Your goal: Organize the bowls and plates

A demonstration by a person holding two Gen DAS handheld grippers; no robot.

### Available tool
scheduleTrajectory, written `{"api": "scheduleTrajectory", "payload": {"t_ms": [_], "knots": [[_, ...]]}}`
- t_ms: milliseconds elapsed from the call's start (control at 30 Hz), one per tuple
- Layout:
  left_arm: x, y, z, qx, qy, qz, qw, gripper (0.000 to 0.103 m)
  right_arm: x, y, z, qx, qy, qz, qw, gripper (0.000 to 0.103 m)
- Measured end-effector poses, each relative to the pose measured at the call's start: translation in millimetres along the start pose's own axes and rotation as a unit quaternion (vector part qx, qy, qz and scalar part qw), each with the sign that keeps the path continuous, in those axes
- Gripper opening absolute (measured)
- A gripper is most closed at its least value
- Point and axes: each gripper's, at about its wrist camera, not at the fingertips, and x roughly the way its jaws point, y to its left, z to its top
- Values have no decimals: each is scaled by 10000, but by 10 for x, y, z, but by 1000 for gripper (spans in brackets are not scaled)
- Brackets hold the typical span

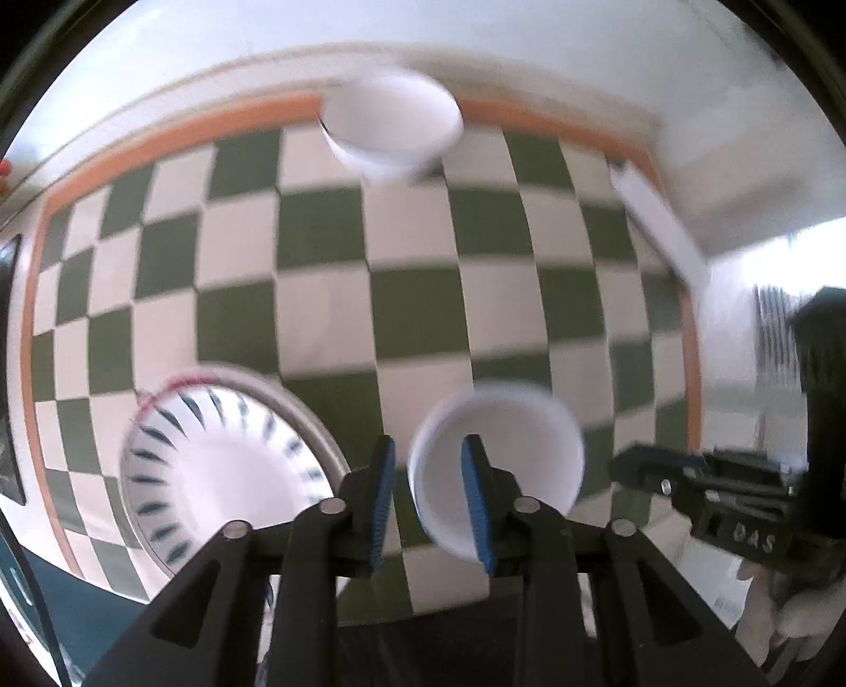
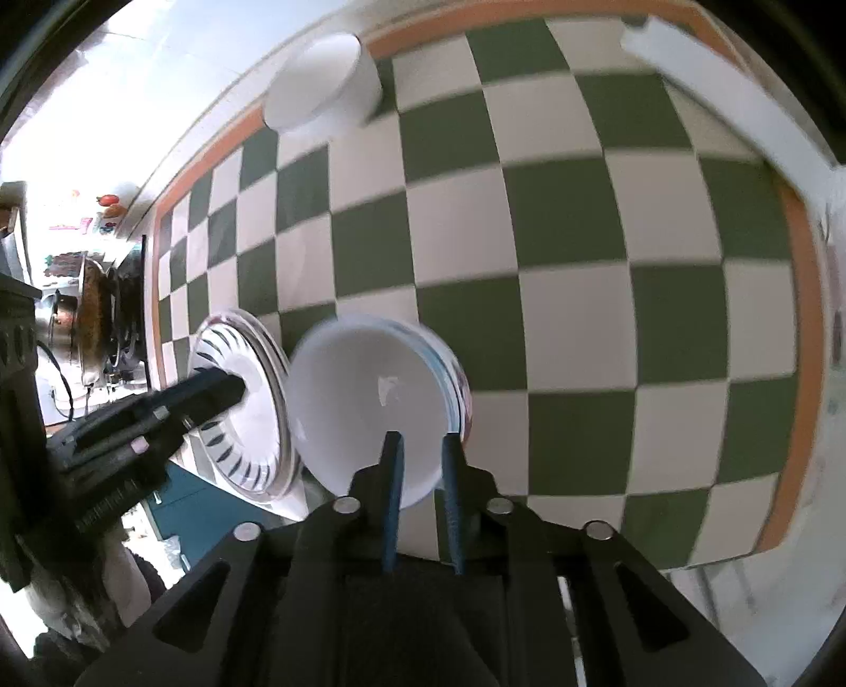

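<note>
— Right gripper (image 2: pixel 421 465)?
— Clamped on white bowl's (image 2: pixel 365 401) rim, beside striped plate (image 2: pixel 238 417), on checkered cloth (image 2: pixel 581 238).
— Left gripper (image 1: pixel 428 475)?
— Parted, one finger inside the bowl — second bowl (image 1: pixel 391 124) far edge.

Two white bowls: one (image 1: pixel 497 470) at the jaws, one (image 1: pixel 391 124) far ahead. One patterned plate (image 1: pixel 211 465) left of them.

A green-and-white checkered cloth (image 1: pixel 328 296) with an orange border covers the desk (image 2: pixel 751 597). Beyond its far edge stands a pale wall (image 1: pixel 529 37). Bright daylight washes the left of the right wrist view, where cluttered kitchen pots (image 2: pixel 90 317) sit.
</note>
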Motion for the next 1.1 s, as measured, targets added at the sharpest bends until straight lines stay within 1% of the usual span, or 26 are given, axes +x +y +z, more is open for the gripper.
{"api": "scheduleTrajectory", "payload": {"t_ms": [67, 100, 133, 200, 267, 367, 433, 567, 700, 800, 900, 967, 1000, 1033, 1067, 1100], "knots": [[-21, 121, 193, -248, -74, -1, 9997, 29, -147, 55, 133, -34, -206, 135, 9997, 34], [-8, 202, 303, -430, -77, -61, 9990, 29, -205, 87, 218, -70, -308, 167, 9994, 44], [15, 287, 412, -633, -77, -115, 9979, 29, -251, 123, 316, -100, -396, 169, 9990, 49], [74, 455, 629, -1022, -126, -232, 9944, 29, -306, 171, 516, -107, -578, 232, 9980, 50], [131, 579, 815, -1252, -143, -208, 9918, 29, -300, 207, 740, -91, -703, 203, 9973, 50], [226, 706, 1073, -1494, -140, -221, 9884, 29, -255, 272, 1118, -107, -878, 139, 9960, 50], [298, 801, 1256, -1650, -140, -271, 9858, 29, -203, 307, 1329, -101, -919, 129, 9956, 50], [422, 928, 1538, -1814, -170, -294, 9828, 29, -19, 359, 1732, -17, -982, 101, 9951, 50], [624, 1030, 1783, -1916, 32, -365, 9808, 29, 211, 364, 2141, 199, -875, 197, 9958, 50], [804, 1066, 1905, -1899, 284, -634, 9793, 29, 359, 380, 2359, 244, -799, 224, 9963, 50], [915, 1092, 1999, -1828, 317, -606, 9808, 28, 512, 429, 2523, 204, -753, 257, 9966, 50], [928, 1100, 2030, -1786, 198, -611, 9818, 27, 574, 452, 2597, 185, -742, 256, 9967, 44], [932, 1097, 2041, -1740, 181, -602, 9827, 26, 591, 468, 2618, 164, -750, 223, 9968, 29], [934, 1095, 2047, -1714, 171, -635, 9830, 23, 605, 484, 2642, 149, -779, 120, 9968, 20], [935, 1092, 2053, -1691, 165, -639, 9834, 21, 606, 500, 2644, 118, -817, 1, 9966, 17], [935, 1081, 2056, -1648, 155, -633, 9842, 21, 609, 516, 2649, 77, -850, -98, 9963, 10]]}}
